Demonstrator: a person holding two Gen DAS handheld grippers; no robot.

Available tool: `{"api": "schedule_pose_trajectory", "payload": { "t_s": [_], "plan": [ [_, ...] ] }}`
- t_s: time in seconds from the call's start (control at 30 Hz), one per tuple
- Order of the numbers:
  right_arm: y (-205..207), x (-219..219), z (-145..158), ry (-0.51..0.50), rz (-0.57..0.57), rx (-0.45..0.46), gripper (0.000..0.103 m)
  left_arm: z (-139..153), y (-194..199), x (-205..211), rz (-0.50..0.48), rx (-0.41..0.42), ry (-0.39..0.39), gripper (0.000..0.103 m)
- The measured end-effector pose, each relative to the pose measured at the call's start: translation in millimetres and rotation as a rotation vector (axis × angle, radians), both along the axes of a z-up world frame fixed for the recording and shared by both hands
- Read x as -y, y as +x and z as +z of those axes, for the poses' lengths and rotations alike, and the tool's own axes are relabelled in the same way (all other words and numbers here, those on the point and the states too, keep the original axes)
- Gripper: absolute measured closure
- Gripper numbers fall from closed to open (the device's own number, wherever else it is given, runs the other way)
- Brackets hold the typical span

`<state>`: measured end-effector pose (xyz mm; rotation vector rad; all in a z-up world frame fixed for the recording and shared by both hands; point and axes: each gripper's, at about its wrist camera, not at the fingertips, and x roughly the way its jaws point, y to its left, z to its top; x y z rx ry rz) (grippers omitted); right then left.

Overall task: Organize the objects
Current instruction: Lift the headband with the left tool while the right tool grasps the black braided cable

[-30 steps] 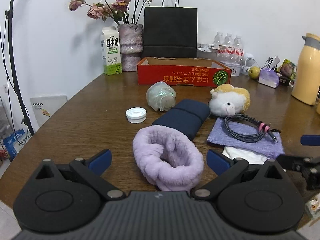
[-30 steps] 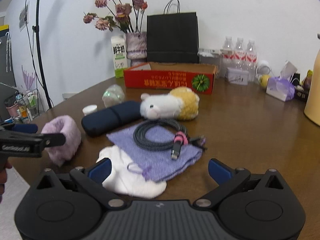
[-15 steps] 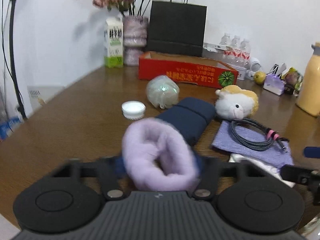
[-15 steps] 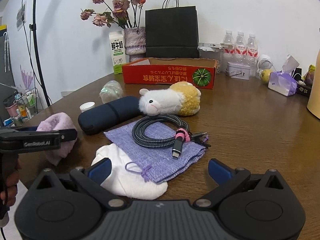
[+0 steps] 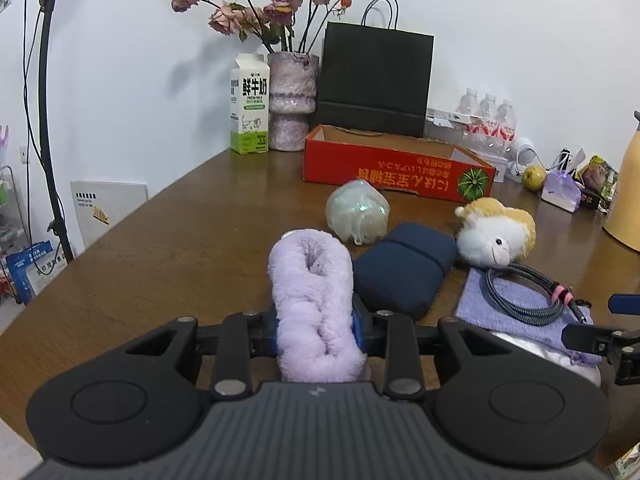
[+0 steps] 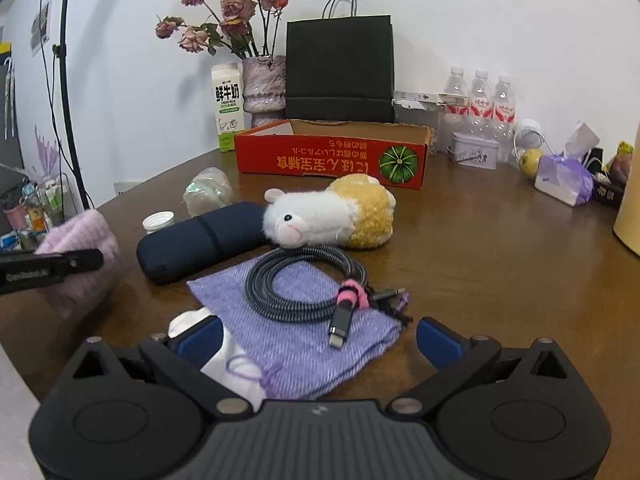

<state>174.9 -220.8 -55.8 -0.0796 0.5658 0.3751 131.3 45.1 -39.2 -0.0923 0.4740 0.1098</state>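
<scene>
So right now my left gripper (image 5: 318, 330) has just been closing, and its 2 blue pads are squeezing the fluffy purple headband (image 5: 314, 300) flat between them at the near edge of the table (image 5: 168, 264). I'd call this the grab step: the band is clamped but looks like it's not lifted yet. Squashed like this, its long axis runs straight away from me, far end pointing toward the red box (image 5: 396, 170), so it's lined up with where I'd guess it goes.

My right gripper (image 6: 318, 340) is spread wide with nothing in it, hovering over the near end of the purple pouch (image 6: 296, 332) with the coiled cable (image 6: 304, 284) on top.

A bit further out are the navy case (image 5: 404, 276), the plush hamster (image 5: 496, 236) and a clear wrapped ball (image 5: 357, 216).

Next move, I think: lift the band clear, carry it over the case and ball, and drop it in the box without snagging the fluff.
</scene>
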Motion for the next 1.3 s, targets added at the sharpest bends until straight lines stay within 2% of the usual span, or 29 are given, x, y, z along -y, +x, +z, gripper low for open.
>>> {"api": "schedule_pose_trajectory", "payload": {
  "t_s": [0.27, 0.57, 0.9, 0.97, 1.17, 1.3],
  "plan": [
    [34.0, -18.2, 1.2, -0.084, 0.062, -0.008, 0.0, 7.8, 10.1, -10.8, 0.015, 0.017, 0.009, 0.072],
    [79.4, -31.8, -11.2, -0.044, 0.13, -0.122, 0.0, 10.9, 16.6, -18.3, 0.008, 0.025, -0.007, 0.072],
    [80.6, -38.7, -16.0, -0.059, 0.124, -0.113, 0.0, 10.8, 22.5, -14.5, -0.013, 0.026, -0.022, 0.072],
    [79.2, -36.3, -14.8, -0.051, 0.123, -0.107, 0.011, 8.9, 22.9, -14.9, -0.013, 0.018, -0.026, 0.072],
    [75.5, -33.8, -12.5, -0.036, 0.112, -0.088, 0.013, 7.3, 19.6, -17.9, -0.002, 0.01, -0.032, 0.072],
    [68.4, -34.6, -9.0, -0.044, 0.101, -0.04, 0.013, 8.7, 16.6, -19.8, 0.001, 0.015, -0.033, 0.072]
  ]
}}
